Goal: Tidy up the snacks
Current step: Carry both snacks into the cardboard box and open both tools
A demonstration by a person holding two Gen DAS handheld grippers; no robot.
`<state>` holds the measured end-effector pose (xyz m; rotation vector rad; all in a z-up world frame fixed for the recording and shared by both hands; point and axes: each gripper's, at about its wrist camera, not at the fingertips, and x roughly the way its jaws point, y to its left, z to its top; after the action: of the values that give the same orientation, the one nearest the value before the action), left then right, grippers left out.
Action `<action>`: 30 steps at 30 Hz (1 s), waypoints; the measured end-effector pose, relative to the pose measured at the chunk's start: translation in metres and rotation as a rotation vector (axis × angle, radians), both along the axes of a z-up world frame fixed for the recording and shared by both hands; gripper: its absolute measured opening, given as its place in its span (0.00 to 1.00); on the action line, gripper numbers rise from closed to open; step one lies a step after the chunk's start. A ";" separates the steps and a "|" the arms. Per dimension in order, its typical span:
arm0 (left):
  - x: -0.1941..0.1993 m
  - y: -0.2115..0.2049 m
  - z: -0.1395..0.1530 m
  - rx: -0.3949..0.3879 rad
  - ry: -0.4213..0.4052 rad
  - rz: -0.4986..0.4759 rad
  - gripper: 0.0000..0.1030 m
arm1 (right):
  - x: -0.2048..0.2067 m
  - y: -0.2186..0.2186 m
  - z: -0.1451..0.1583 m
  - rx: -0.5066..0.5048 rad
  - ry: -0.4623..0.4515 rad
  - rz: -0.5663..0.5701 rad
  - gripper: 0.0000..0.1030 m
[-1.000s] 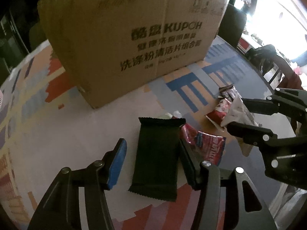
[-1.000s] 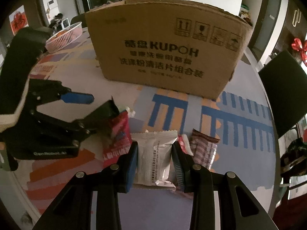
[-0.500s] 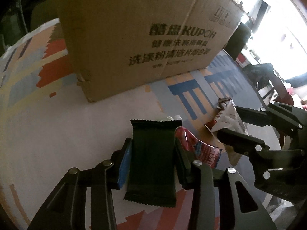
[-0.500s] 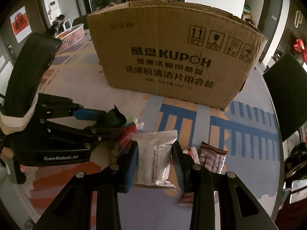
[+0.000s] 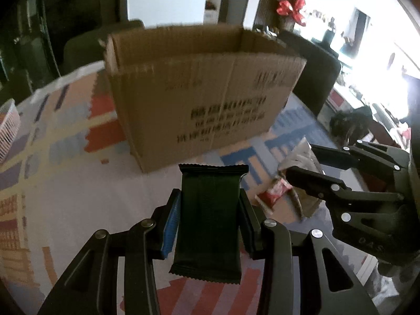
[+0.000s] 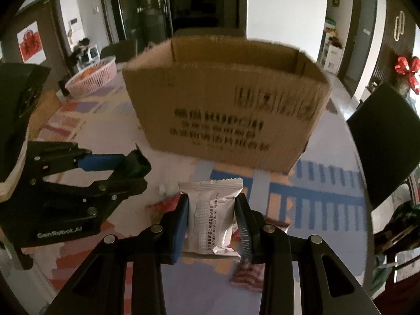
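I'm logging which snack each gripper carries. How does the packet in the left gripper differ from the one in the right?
The dark green packet is matte, with no print visible; the silver packet is shiny foil with lines of print. The dark green packet looks longer and flatter, the silver packet shorter and puffier. Shared: both have crimped ends and are clamped by their long edges, one in the left gripper, one in the right gripper.

**Home dining/living room**

Round table [image 6: 328, 183] with a patterned cloth, dark chair [image 6: 388, 141] at 3 o'clock. Glass-door cabinet [image 6: 141, 8] at 12, red bow [image 6: 407, 69] on the wall at 2, red paper decoration [image 6: 30, 42] at 10. Pink basket [image 6: 94, 78] and open cardboard box [image 6: 225, 105] on the table.
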<state>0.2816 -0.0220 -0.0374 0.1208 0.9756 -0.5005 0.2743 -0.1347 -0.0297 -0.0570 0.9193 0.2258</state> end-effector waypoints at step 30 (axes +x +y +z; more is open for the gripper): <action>0.069 -0.011 0.112 -0.081 -0.206 0.102 0.39 | 0.059 -0.030 0.122 0.050 -0.285 -0.053 0.35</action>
<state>0.3511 -0.0326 0.0745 0.0479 0.7555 -0.4245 0.3336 -0.1649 0.0922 -0.0179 0.6309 0.1855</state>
